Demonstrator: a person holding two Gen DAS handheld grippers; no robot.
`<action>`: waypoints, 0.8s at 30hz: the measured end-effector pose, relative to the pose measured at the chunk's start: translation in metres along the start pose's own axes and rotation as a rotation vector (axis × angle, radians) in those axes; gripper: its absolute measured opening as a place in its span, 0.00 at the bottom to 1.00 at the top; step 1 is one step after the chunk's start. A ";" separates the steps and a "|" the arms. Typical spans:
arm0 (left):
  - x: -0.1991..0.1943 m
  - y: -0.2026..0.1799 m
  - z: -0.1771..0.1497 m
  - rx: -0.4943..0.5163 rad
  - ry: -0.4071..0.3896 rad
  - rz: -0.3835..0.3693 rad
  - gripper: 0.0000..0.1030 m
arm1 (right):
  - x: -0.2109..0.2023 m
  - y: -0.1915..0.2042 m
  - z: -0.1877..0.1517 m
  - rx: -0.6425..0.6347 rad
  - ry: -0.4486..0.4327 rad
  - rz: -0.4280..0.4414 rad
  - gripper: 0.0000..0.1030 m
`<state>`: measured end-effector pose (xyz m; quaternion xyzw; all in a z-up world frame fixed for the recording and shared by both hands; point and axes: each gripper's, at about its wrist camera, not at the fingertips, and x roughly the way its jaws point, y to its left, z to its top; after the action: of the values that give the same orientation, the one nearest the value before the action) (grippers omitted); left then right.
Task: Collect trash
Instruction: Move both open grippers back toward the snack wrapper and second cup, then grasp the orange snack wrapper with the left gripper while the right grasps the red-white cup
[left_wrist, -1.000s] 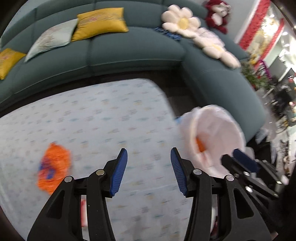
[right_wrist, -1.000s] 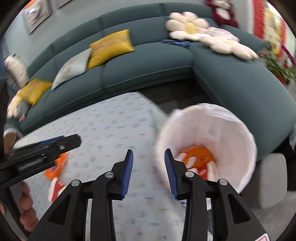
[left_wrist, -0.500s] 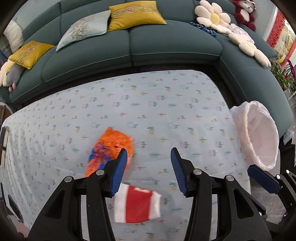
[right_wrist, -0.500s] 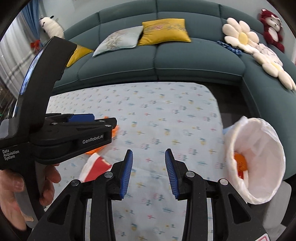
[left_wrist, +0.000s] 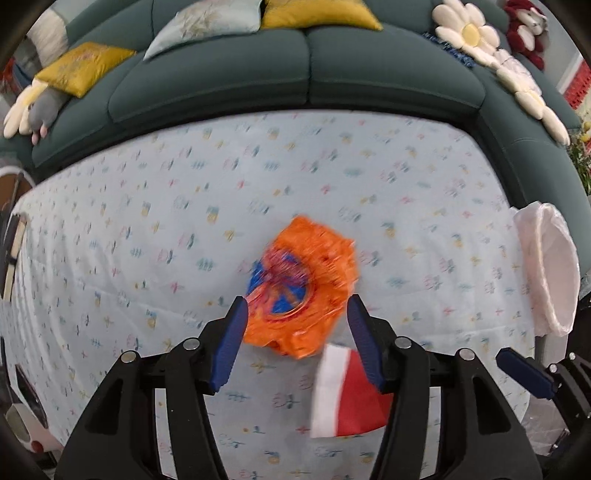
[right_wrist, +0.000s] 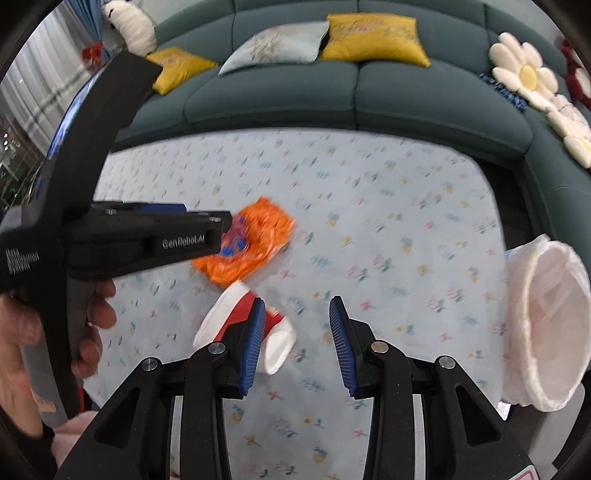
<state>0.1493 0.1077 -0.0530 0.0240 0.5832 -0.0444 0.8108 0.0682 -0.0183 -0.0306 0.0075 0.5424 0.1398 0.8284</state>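
Note:
A crumpled orange wrapper (left_wrist: 306, 284) with a blue and red print lies on the light patterned tablecloth (left_wrist: 147, 221). My left gripper (left_wrist: 295, 328) is open, its fingertips on either side of the wrapper's near edge. A red and white packet (left_wrist: 343, 391) lies just nearer, partly behind the right finger. In the right wrist view the left gripper (right_wrist: 221, 229) reaches over the orange wrapper (right_wrist: 255, 240). My right gripper (right_wrist: 297, 339) is open and empty, beside the red and white packet (right_wrist: 229, 314). A white bag-lined bin (right_wrist: 543, 325) stands at the table's right edge.
A teal sectional sofa (left_wrist: 332, 66) wraps the far and right sides, with yellow cushions (right_wrist: 373, 37), a pale cushion and flower-shaped pillows (right_wrist: 524, 77). The bin also shows in the left wrist view (left_wrist: 550, 266). My hand (right_wrist: 55, 325) holds the left gripper's handle.
My left gripper has moved left and forward from the bin to the orange wrapper, which now sits between its open fingers. The right gripper turned from the bin toward the table.

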 end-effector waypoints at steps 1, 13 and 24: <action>0.005 0.005 -0.001 -0.007 0.016 0.006 0.52 | 0.007 0.004 -0.001 -0.006 0.022 0.003 0.35; 0.067 0.052 -0.019 -0.140 0.186 -0.074 0.61 | 0.049 0.030 -0.008 -0.055 0.139 -0.010 0.34; 0.077 0.049 -0.019 -0.145 0.162 -0.126 0.54 | 0.073 0.019 -0.009 -0.012 0.209 0.018 0.21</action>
<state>0.1602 0.1544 -0.1325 -0.0677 0.6489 -0.0510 0.7561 0.0827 0.0164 -0.0967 -0.0073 0.6248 0.1506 0.7661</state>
